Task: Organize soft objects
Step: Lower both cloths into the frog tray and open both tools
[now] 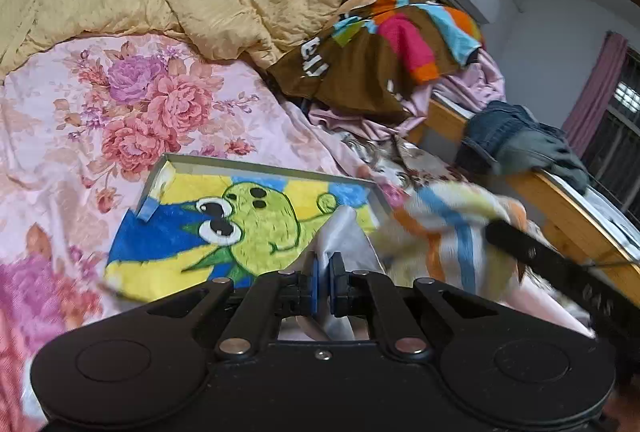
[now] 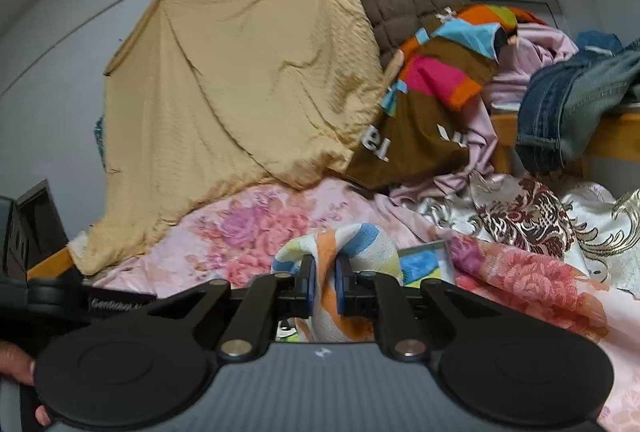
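Observation:
A yellow and blue towel with a green cartoon figure (image 1: 224, 228) lies in a shallow grey tray (image 1: 256, 163) on the floral bedsheet. My left gripper (image 1: 324, 272) is shut on a white fold of cloth (image 1: 340, 232) at the towel's near edge. A striped orange, blue and cream cloth (image 1: 448, 232) hangs to the right, blurred. In the right wrist view my right gripper (image 2: 324, 280) is shut on that striped cloth (image 2: 352, 244) and holds it above the bed. The tray corner (image 2: 424, 256) shows just behind it.
A tan quilt (image 2: 240, 92) is heaped at the back. A brown multicoloured garment (image 2: 432, 104), pink cloth (image 2: 532, 48) and jeans (image 2: 572, 100) pile by the wooden bed rail (image 1: 568, 208). A patterned satin cover (image 2: 532, 224) lies right.

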`<control>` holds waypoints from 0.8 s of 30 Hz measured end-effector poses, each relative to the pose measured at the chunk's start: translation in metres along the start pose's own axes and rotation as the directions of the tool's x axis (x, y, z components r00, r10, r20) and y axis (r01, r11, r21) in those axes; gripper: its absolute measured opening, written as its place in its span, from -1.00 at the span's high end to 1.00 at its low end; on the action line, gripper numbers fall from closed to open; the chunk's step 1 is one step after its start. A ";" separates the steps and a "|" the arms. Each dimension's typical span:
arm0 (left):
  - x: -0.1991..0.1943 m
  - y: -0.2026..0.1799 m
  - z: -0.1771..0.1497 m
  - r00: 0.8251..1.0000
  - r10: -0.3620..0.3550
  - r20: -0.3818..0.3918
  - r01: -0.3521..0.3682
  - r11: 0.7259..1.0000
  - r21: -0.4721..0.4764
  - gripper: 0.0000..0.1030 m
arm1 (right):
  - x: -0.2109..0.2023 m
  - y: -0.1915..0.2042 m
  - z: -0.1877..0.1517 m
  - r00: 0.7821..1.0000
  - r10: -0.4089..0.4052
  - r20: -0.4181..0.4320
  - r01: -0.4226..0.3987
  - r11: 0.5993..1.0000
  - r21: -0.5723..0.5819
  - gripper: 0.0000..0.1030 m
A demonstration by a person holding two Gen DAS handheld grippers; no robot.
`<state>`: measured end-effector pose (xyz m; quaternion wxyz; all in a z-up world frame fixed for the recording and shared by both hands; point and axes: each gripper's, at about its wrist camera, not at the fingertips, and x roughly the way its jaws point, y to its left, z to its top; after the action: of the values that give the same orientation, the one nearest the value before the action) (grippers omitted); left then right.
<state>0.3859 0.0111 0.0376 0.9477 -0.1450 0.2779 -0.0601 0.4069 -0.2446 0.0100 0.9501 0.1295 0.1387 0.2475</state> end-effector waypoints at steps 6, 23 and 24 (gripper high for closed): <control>0.057 -0.005 0.016 0.999 0.034 -0.006 -0.034 0.999 0.000 0.90 | 0.034 -0.022 -0.005 0.999 -0.018 -0.046 0.019 0.999 0.032 0.77; 0.153 0.001 -0.010 0.980 0.103 -0.169 -0.117 0.990 -0.076 0.87 | 0.072 -0.062 -0.029 0.962 -0.104 -0.251 0.140 0.981 0.131 0.62; 0.155 0.001 -0.011 0.979 0.101 -0.177 -0.117 0.990 -0.080 0.87 | 0.074 -0.062 -0.030 0.960 -0.108 -0.259 0.145 0.982 0.125 0.60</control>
<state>0.5101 -0.0208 -0.0509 0.9145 -0.1664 0.3688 -0.0078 0.4857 -0.2544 -0.0526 0.9270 0.1558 0.2833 0.1900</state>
